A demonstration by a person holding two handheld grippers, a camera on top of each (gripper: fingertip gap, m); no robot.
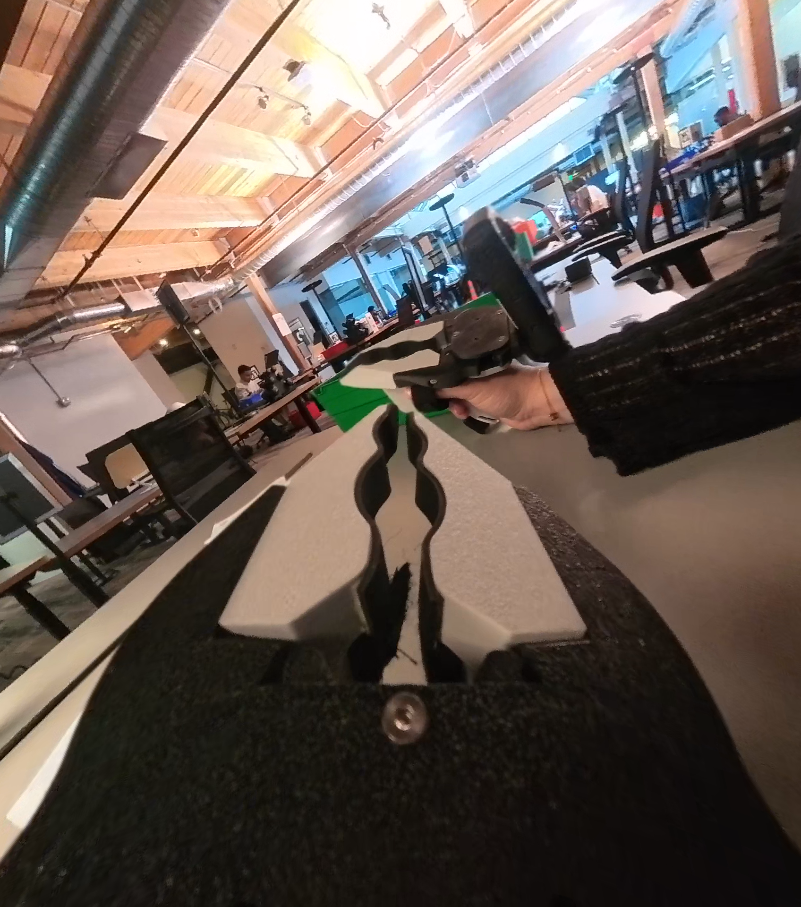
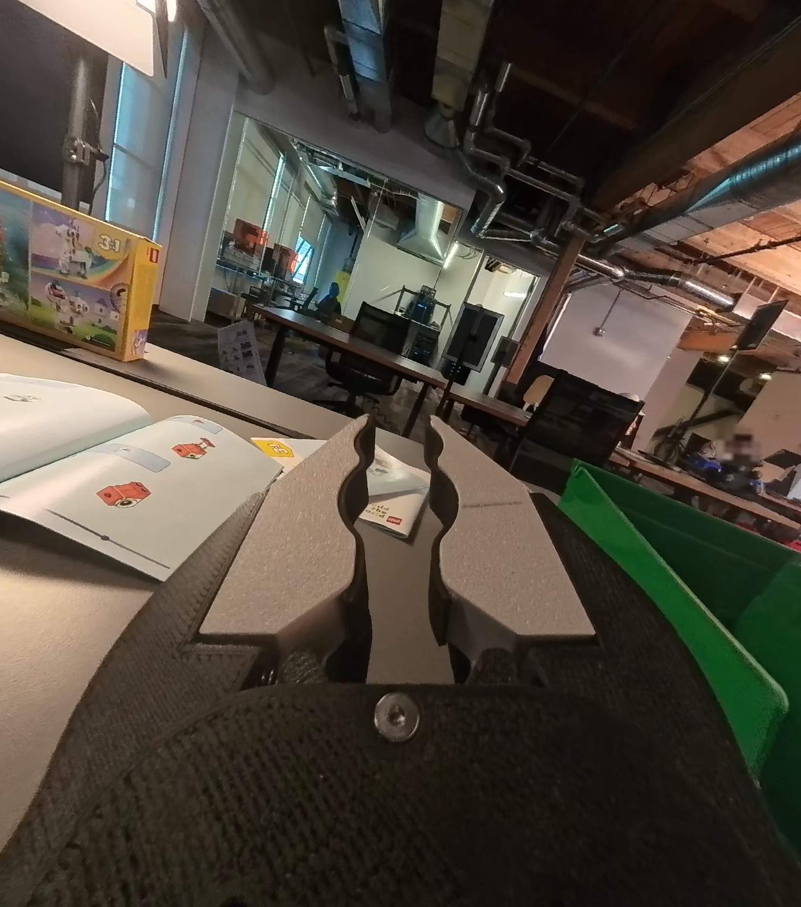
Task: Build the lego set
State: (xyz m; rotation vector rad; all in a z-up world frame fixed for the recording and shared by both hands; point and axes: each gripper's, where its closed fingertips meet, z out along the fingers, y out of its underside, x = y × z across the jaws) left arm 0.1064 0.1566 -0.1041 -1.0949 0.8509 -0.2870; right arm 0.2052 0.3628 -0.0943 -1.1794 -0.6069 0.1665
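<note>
My left gripper (image 1: 397,419) is open by a narrow gap and empty, low over the grey table (image 1: 683,540). My right gripper (image 2: 399,427) is open and empty, also low over the table. It also shows in the left wrist view (image 1: 352,373), held by a hand in a dark sleeve, in front of a green bin (image 1: 339,407). An open instruction booklet (image 2: 94,481) lies left of the right gripper, and a small leaflet (image 2: 388,495) lies just beyond its fingertips. The yellow set box (image 2: 45,275) stands at the far left. No loose bricks are in view.
The green bin (image 2: 683,589) stands close on the right of the right gripper; its inside is hidden. The table's far edge runs just past the leaflet. Desks, chairs and people fill the room behind. About 25 cm separates my left fingertips from my right.
</note>
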